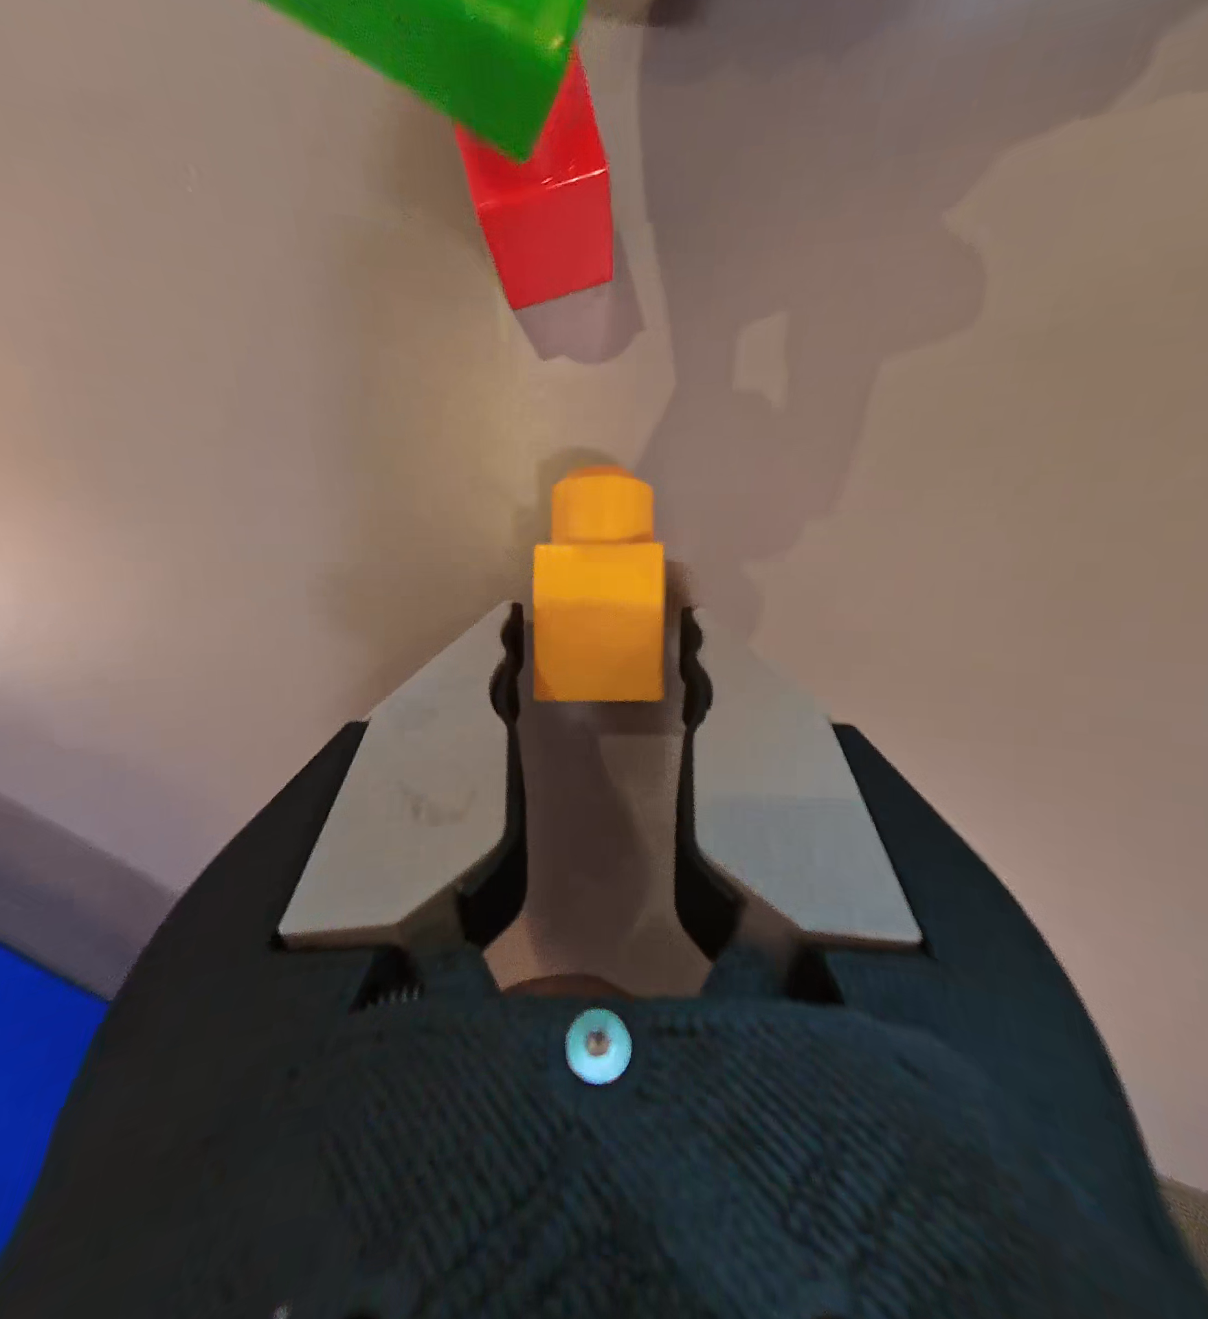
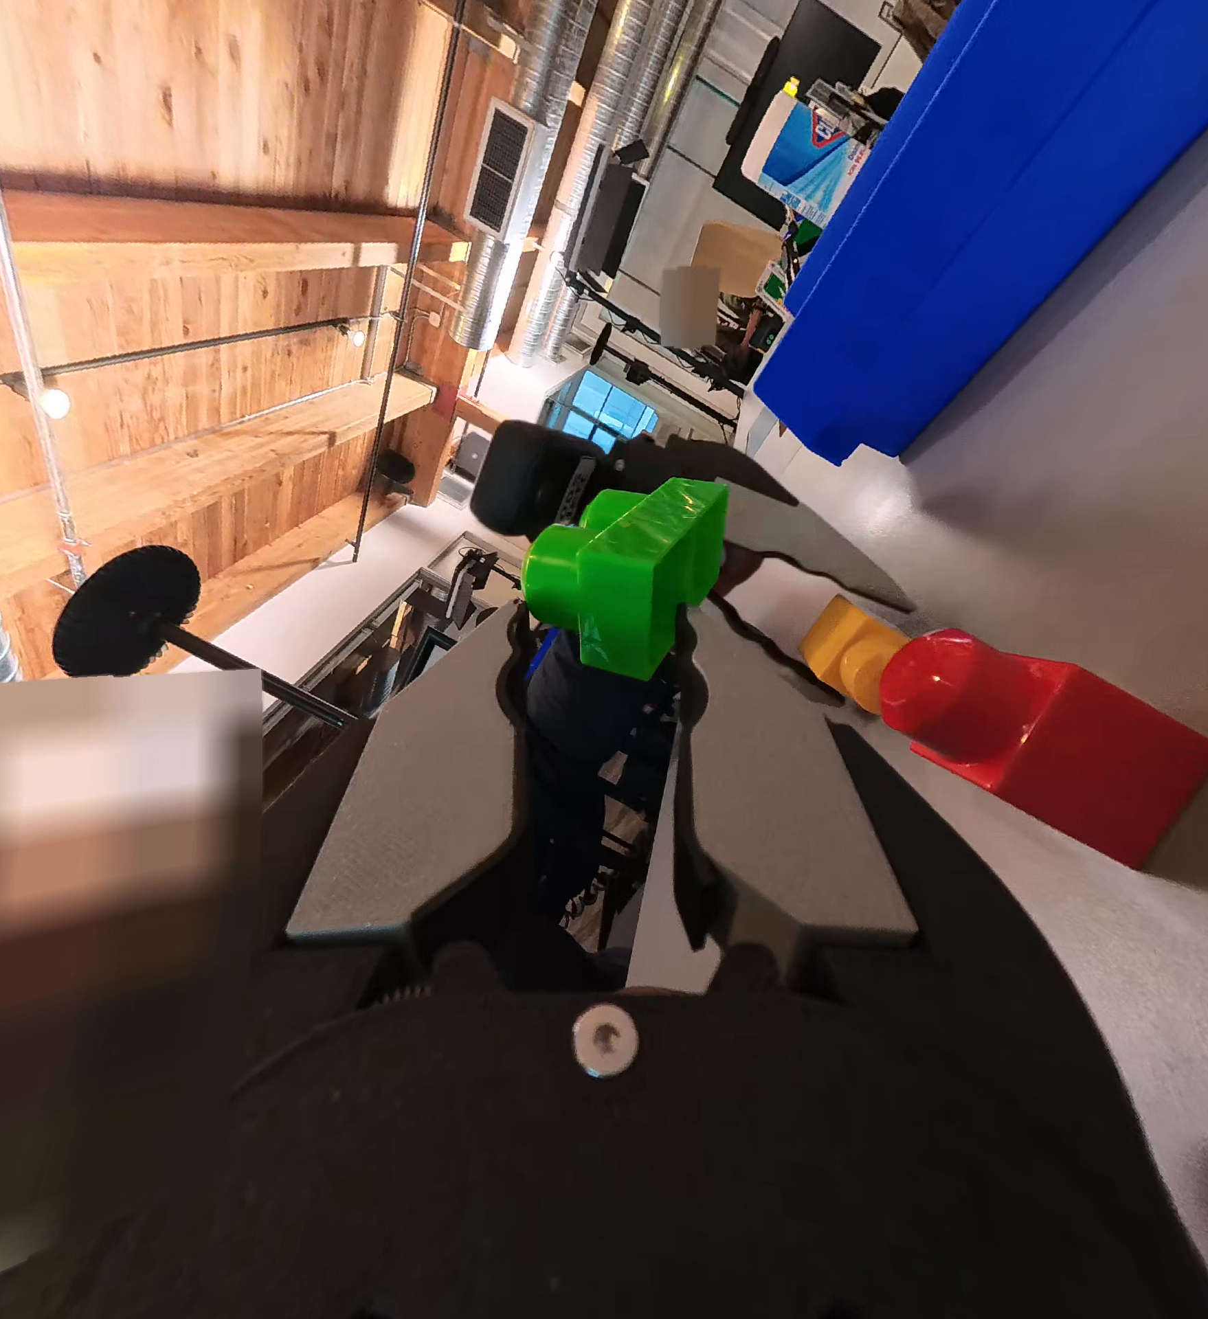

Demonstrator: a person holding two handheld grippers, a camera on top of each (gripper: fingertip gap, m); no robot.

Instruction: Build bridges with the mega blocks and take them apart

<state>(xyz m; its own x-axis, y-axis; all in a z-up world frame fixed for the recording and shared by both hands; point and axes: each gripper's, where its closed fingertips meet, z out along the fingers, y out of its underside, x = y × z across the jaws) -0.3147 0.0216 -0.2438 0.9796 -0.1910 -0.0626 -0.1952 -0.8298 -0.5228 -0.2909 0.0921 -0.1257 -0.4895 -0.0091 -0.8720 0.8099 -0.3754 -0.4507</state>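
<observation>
While bridging: right gripper (image 2: 597,614) is pinching the green block (image 2: 622,578) above the table (image 2: 1015,535).
Left gripper (image 1: 597,653): fingers are spread around the orange block (image 1: 597,621), gaps showing.
Red block (image 2: 1044,742): is standing just beyond.
Tip: level the green block over both studs before pressing.

My left gripper (image 1: 597,628): black body, grey finger plates, black pads. My right gripper (image 2: 597,628): same black and grey. Orange block (image 1: 597,621) between my left jaws. Green block (image 2: 622,578) in my right jaws. Red block (image 2: 1058,742) on pale beige-grey desk (image 1: 194,428). Blue bin (image 2: 979,235). Ceiling brown wood.
</observation>
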